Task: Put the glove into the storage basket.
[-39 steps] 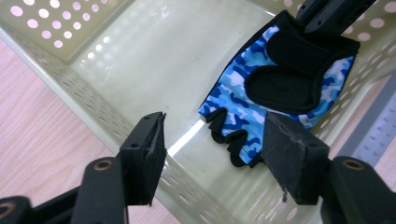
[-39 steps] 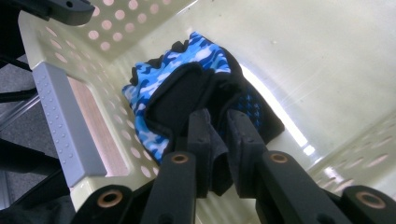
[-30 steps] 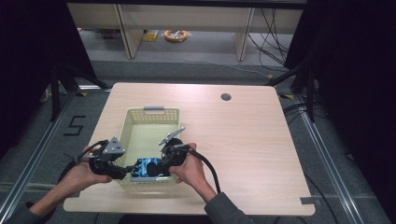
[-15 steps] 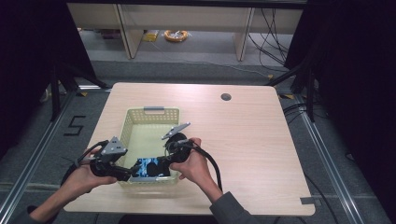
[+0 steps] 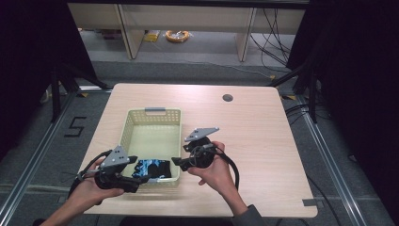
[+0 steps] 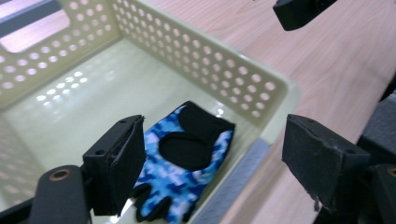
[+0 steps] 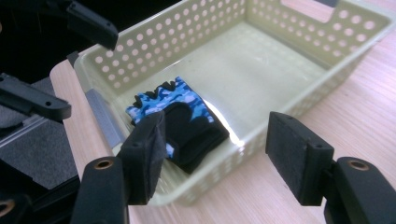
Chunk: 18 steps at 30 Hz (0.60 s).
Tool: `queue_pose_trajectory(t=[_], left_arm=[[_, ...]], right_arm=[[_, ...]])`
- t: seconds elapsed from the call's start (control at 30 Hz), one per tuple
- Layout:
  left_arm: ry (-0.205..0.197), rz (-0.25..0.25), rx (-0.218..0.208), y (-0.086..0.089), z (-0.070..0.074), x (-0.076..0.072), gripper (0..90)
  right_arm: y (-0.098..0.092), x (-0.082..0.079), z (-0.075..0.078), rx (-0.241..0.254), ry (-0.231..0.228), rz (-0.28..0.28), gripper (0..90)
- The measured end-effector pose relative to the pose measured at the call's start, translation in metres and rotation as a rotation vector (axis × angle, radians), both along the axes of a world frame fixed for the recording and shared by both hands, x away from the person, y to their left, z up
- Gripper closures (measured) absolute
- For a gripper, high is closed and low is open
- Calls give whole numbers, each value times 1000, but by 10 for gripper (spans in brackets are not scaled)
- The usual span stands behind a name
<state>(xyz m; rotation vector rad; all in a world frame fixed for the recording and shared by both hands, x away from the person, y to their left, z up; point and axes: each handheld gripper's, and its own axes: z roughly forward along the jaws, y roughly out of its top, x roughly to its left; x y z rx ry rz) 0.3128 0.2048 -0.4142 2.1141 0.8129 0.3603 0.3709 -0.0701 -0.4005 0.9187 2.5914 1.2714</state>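
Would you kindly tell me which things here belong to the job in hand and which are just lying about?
In the job:
glove, lying in the basket
basket
left tongs, open
right tongs, open

Lying about:
yellow cable coil on the floor

A: The high view is evenly lit from overhead; the surface (image 5: 263,141) reads pale and bright while everything around it sinks into near black; shadows on it are faint and soft.

B: Agreed; sharpness there is fair, only a little soft in the dark corners; what of the gripper views?

A: Brighter and closer; in the right gripper view a white streak of glare lies on the basket (image 7: 299,56) floor just beyond the fingers (image 7: 299,156); light spots fall through the holes of the wall.

B: In the left gripper view the fingers (image 6: 119,161) near the lens are slightly soft at their edges; the glove (image 6: 184,158) between them is fairly crisp; the far top corner blows out to pinkish white.
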Motion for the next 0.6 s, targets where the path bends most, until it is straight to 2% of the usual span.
queue_pose_trajectory(t=[0.07,0.1,0.13,0.17,0.2,0.23,0.27,0.4,0.43,0.47,0.6], left_arm=[[8,-3,-30,-5,0,-3,211],[0,-27,-13,-10,1,-7,211],[0,-27,-13,-10,1,-7,211],[-3,-28,-52,-15,0,-9,211],[-3,-35,-57,-19,1,-11,211],[-9,-57,-42,-22,2,-13,211],[-9,-57,-42,-22,2,-13,211],[-11,-66,-74,-30,1,-17,211],[-19,-80,-37,-29,1,-16,210],[-4,-73,-80,-33,0,-18,210],[-12,-84,-102,-38,-2,-21,212]], right_arm=[[-5,-1,1,-7,-14,2,387],[-11,-7,2,3,-3,-14,383],[-11,-7,2,3,-3,-14,383],[-14,-9,1,11,-25,-16,382],[-18,-11,2,12,-10,-18,381],[-24,-14,2,21,-20,-22,377],[-27,-16,1,31,-17,-29,376],[-35,-20,-1,46,-24,-42,373],[-38,-22,-2,47,-23,-41,371],[-40,-23,-2,43,-28,-44,370],[-47,-27,-6,56,-23,-51,364]])
